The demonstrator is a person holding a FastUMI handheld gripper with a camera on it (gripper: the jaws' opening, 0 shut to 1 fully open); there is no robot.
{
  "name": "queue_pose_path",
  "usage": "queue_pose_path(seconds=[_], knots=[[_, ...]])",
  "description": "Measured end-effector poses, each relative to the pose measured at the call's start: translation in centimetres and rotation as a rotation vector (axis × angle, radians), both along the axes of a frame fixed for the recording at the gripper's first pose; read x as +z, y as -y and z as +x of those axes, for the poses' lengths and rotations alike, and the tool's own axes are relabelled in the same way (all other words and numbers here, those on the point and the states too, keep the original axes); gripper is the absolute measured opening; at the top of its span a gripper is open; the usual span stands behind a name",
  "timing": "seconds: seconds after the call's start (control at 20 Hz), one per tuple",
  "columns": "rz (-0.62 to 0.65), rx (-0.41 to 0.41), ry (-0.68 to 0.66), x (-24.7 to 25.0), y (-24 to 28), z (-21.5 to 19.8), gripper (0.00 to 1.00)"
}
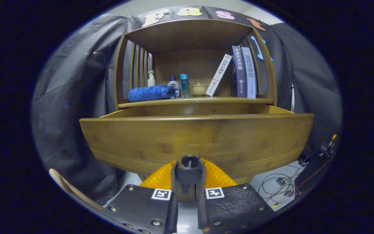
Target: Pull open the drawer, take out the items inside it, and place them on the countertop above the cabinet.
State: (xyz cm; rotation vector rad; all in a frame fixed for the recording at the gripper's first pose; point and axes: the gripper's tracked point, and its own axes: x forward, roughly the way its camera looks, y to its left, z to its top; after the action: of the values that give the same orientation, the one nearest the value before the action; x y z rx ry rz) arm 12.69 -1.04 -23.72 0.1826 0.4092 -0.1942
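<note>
A wooden cabinet has its drawer (pixel 196 136) pulled out toward me, and the wide drawer front is close ahead. A dark round knob (pixel 189 161) sits low on the middle of that front. My gripper (pixel 188 169) is shut on the knob, one finger pressing each side of it. The drawer's inside is hidden behind its front wall. Above it, the countertop (pixel 196 101) carries a rolled blue towel (pixel 151 93), a pump bottle (pixel 151 79), two small bottles (pixel 179 85), a small lidded pot (pixel 198 88) and three books (pixel 239 73).
The cabinet's side walls and top board (pixel 190 32) enclose the countertop like a shelf. Loose cables (pixel 279 188) and a small device (pixel 326 149) lie on the floor to the right, below the drawer.
</note>
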Motion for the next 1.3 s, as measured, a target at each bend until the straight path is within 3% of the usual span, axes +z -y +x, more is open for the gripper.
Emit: queue_pose_path(seconds=[1.3], knots=[[-0.004, 0.008, -0.003, 0.20, -0.34, -0.79, 0.24]])
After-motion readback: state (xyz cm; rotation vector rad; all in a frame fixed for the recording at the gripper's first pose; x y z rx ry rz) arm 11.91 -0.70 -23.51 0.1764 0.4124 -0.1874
